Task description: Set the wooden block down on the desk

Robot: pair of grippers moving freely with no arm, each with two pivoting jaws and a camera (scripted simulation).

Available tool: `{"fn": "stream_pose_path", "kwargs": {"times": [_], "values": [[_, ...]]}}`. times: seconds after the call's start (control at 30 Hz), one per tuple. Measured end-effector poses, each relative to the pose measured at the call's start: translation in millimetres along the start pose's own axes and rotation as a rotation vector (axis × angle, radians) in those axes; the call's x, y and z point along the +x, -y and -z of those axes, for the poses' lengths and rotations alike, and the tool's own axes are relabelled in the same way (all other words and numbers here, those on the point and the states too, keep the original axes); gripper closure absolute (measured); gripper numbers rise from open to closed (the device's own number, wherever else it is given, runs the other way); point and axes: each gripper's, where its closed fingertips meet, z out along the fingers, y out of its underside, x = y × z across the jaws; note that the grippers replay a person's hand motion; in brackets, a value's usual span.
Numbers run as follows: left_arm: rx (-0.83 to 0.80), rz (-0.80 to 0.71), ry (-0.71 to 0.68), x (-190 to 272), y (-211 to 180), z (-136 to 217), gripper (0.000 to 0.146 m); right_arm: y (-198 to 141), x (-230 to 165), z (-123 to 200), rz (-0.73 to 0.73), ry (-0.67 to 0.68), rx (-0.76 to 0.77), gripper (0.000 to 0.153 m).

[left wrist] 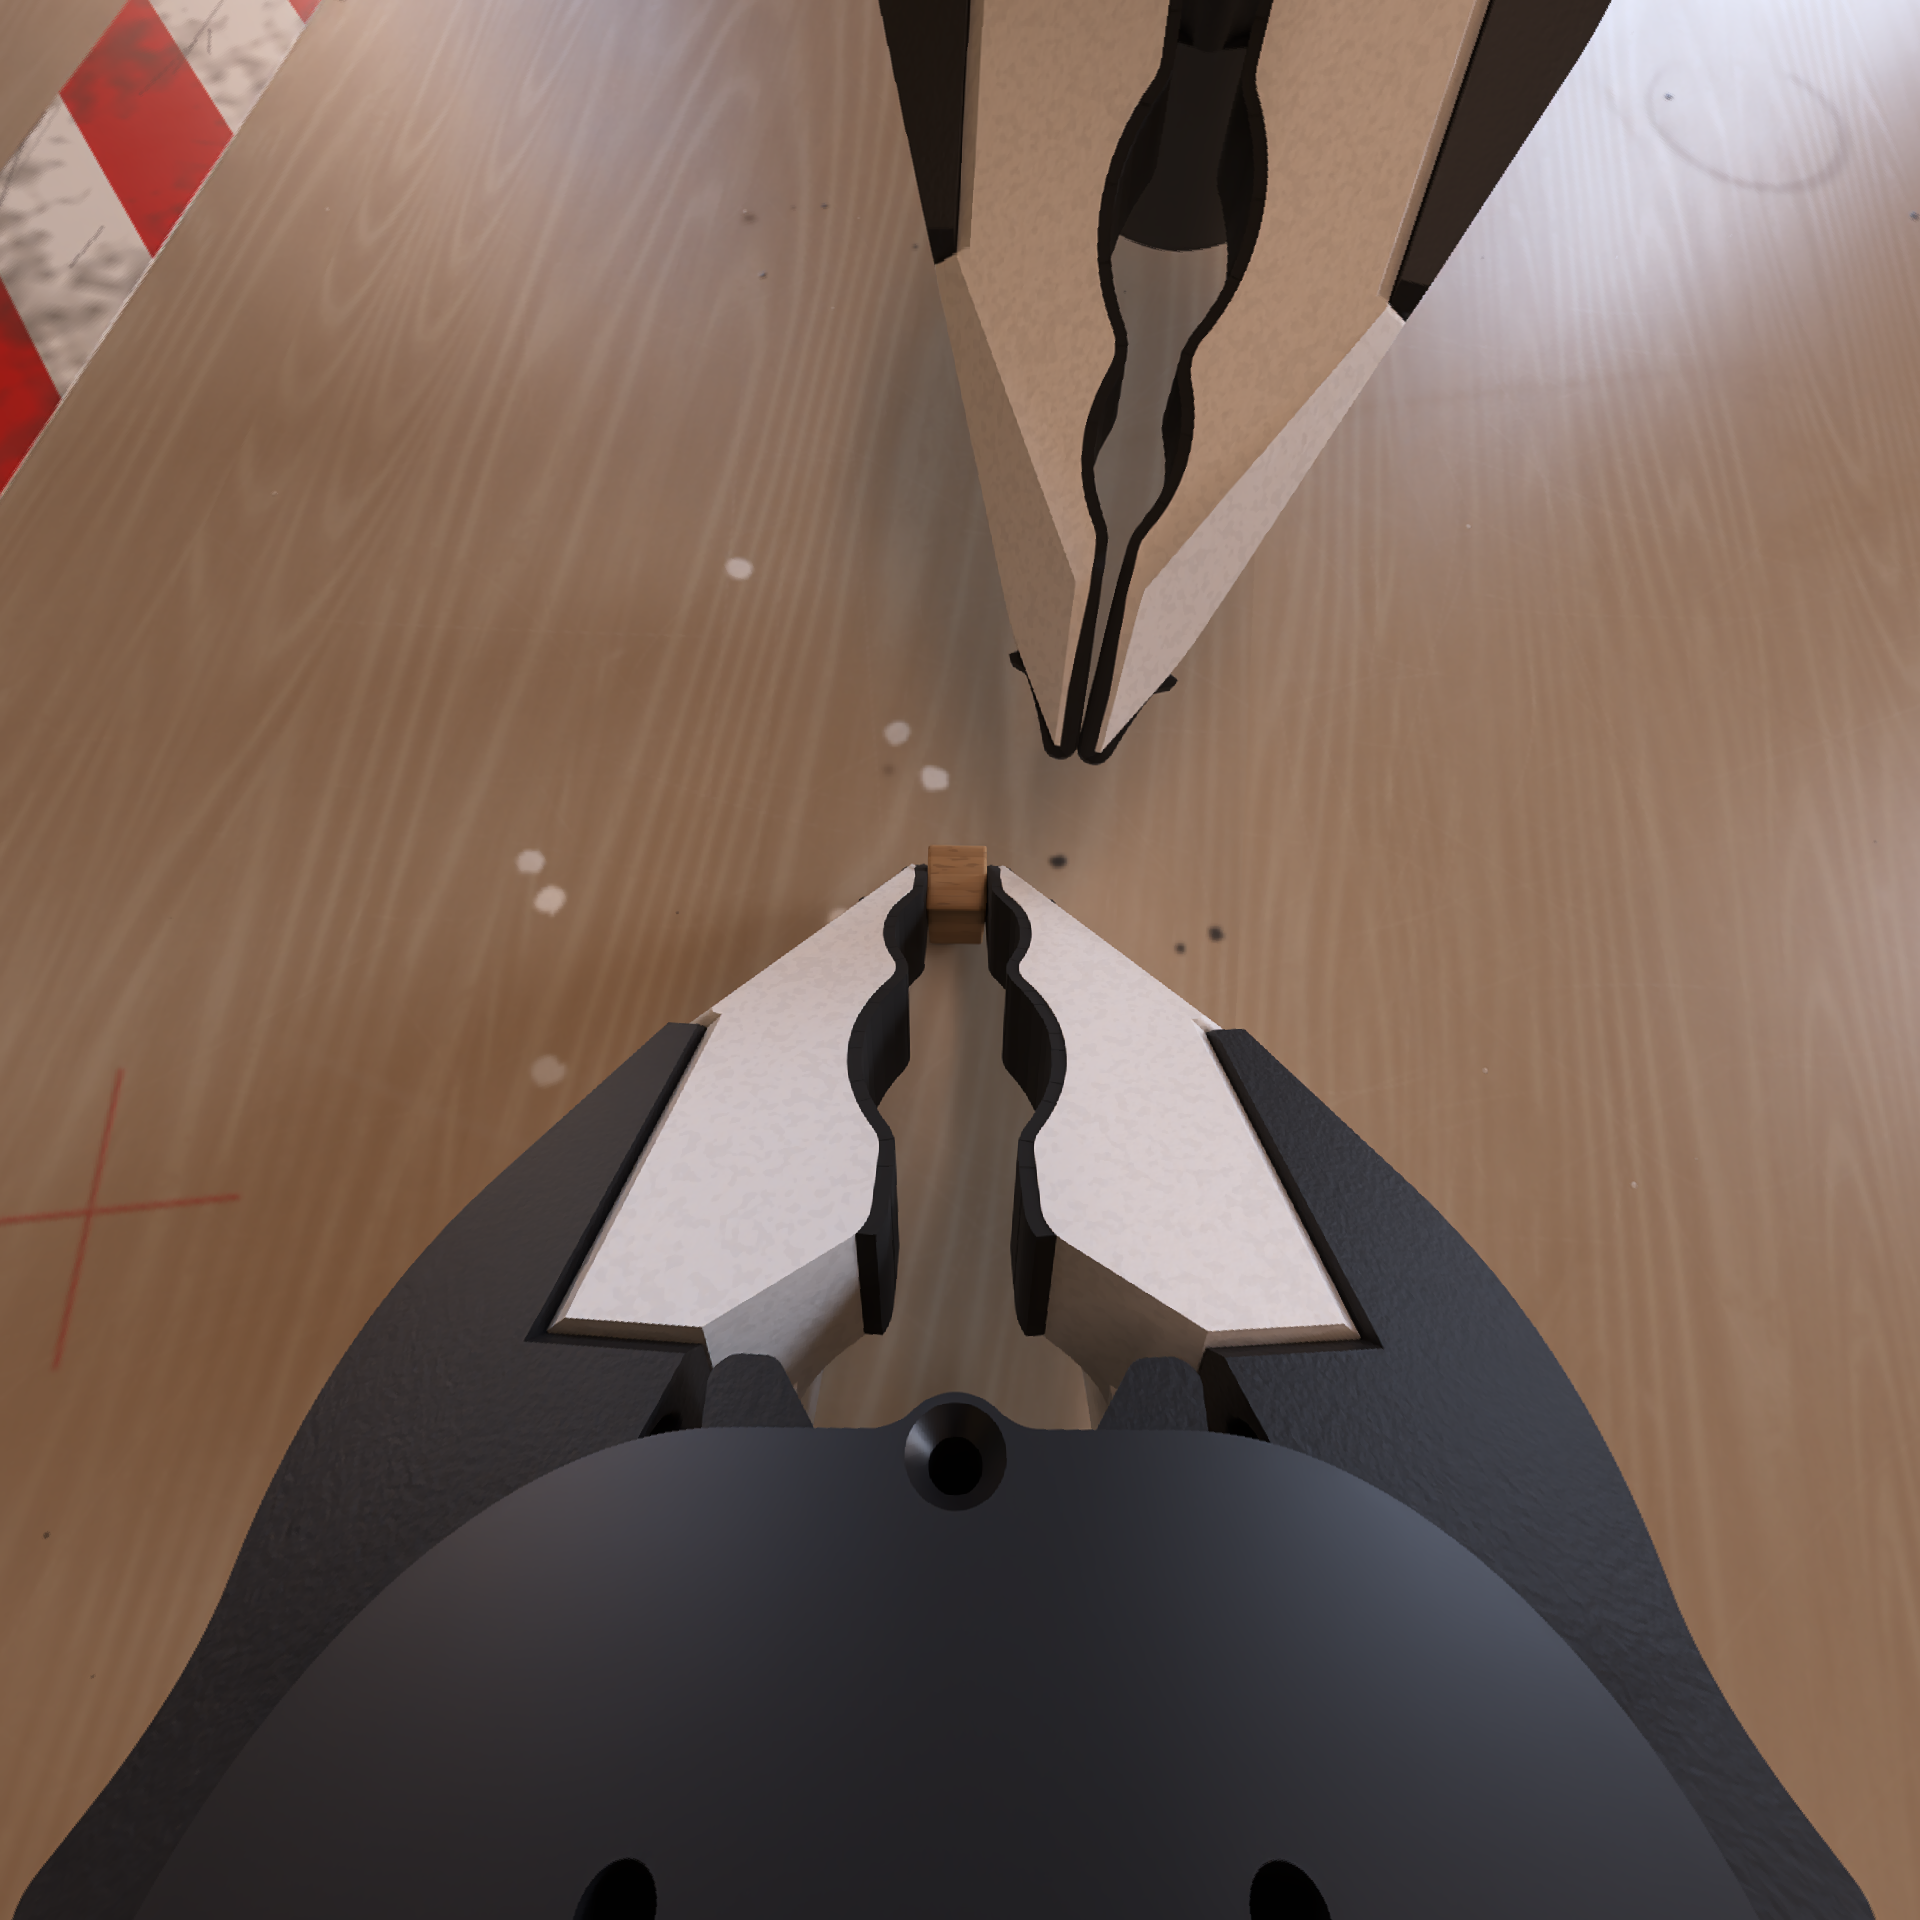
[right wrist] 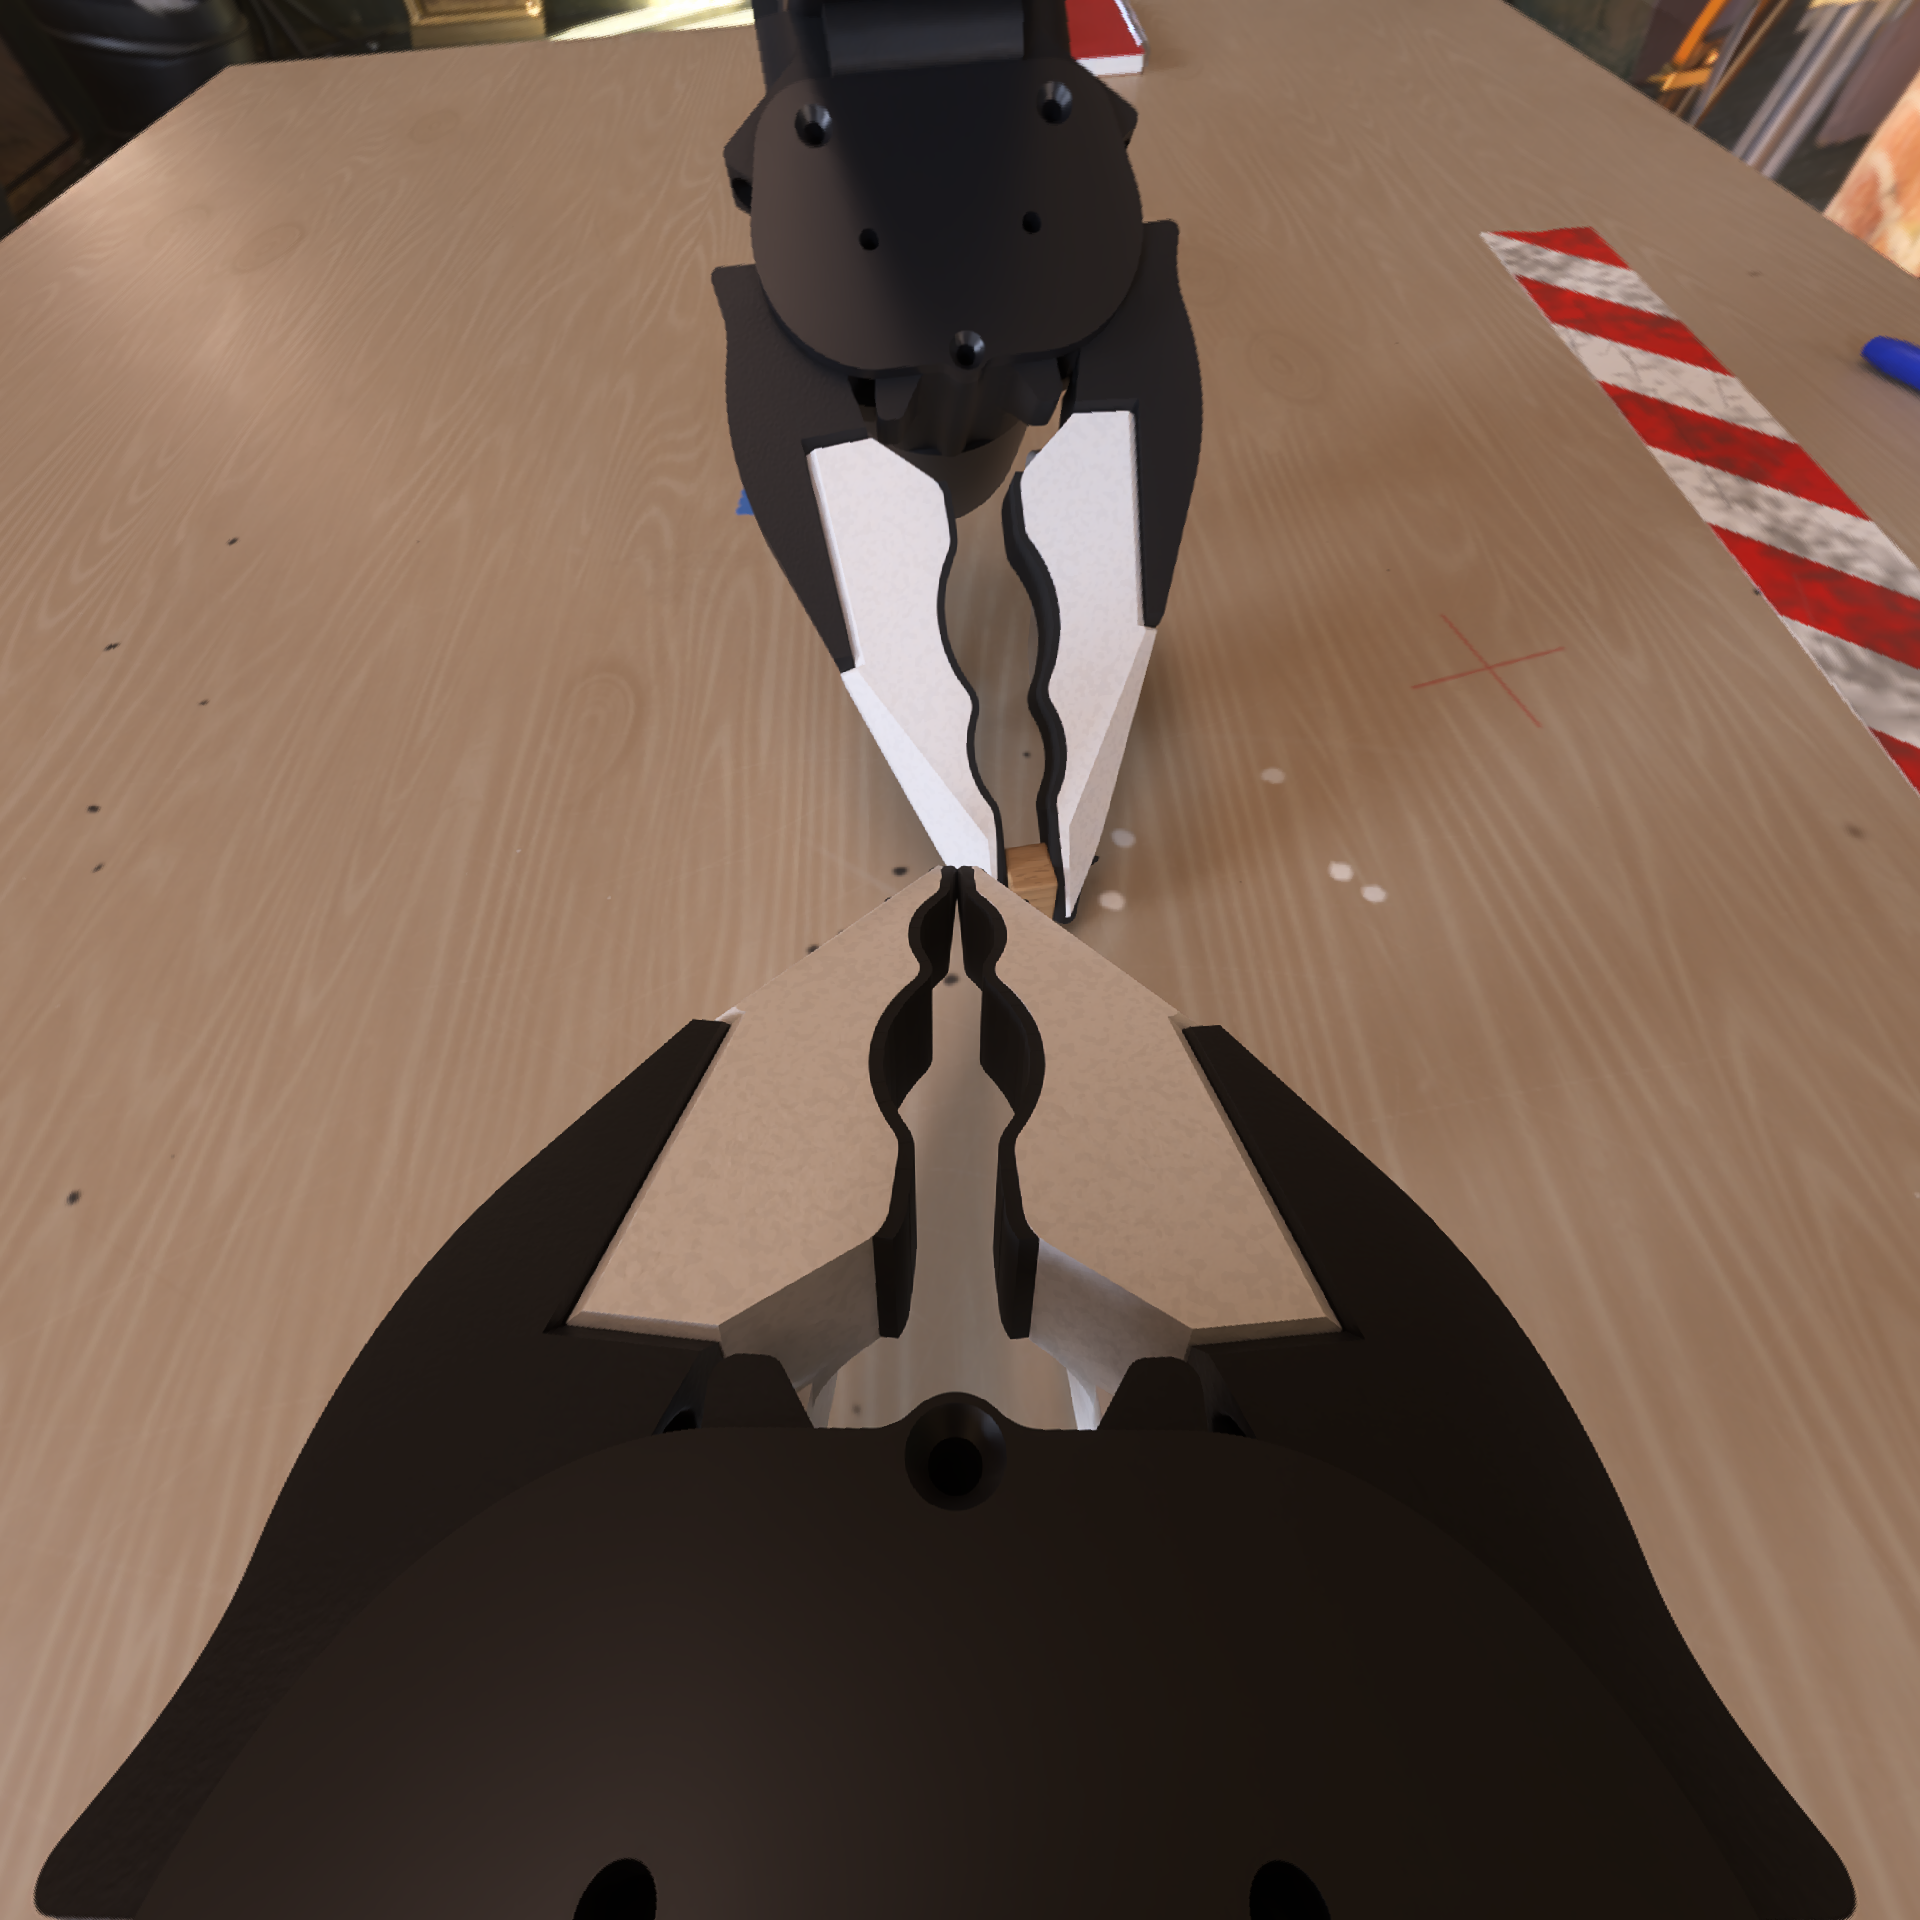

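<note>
A small wooden block (left wrist: 956, 896) sits between the fingertips of my left gripper (left wrist: 957, 883), which is shut on it low over the wooden desk (left wrist: 416, 623). Whether the block touches the desk I cannot tell. In the right wrist view the block (right wrist: 1031, 871) shows between the left gripper's white fingers (right wrist: 1081, 727). My right gripper (right wrist: 958, 878) is shut and empty, its tips close to the block and pointing at the left gripper. It also shows in the left wrist view (left wrist: 1072, 743), just beyond the block.
A red-and-white striped tape strip (right wrist: 1704, 488) runs along one side of the desk, also in the left wrist view (left wrist: 94, 208). A red cross mark (right wrist: 1486, 670) lies near it. A blue pen (right wrist: 1891, 364) and a red book (right wrist: 1107, 31) lie far off. White spots (right wrist: 1351, 878) dot the desk.
</note>
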Motion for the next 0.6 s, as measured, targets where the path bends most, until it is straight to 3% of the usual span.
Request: {"fn": "stream_pose_path", "kwargs": {"times": [0.37,0.53,0.6], "values": [[0.000,0.000,0.001,0,0,0,0.136,1,23,3,-0.068,-0.169,0.022,0.153],[0.000,0.000,0.000,0,0,0,0.136,0,4,0,0.011,-0.041,0.001,0.153],[0.000,0.000,0.000,0,0,0,0.136,2,5,1,0.003,-0.048,0.015,0.153]]}}
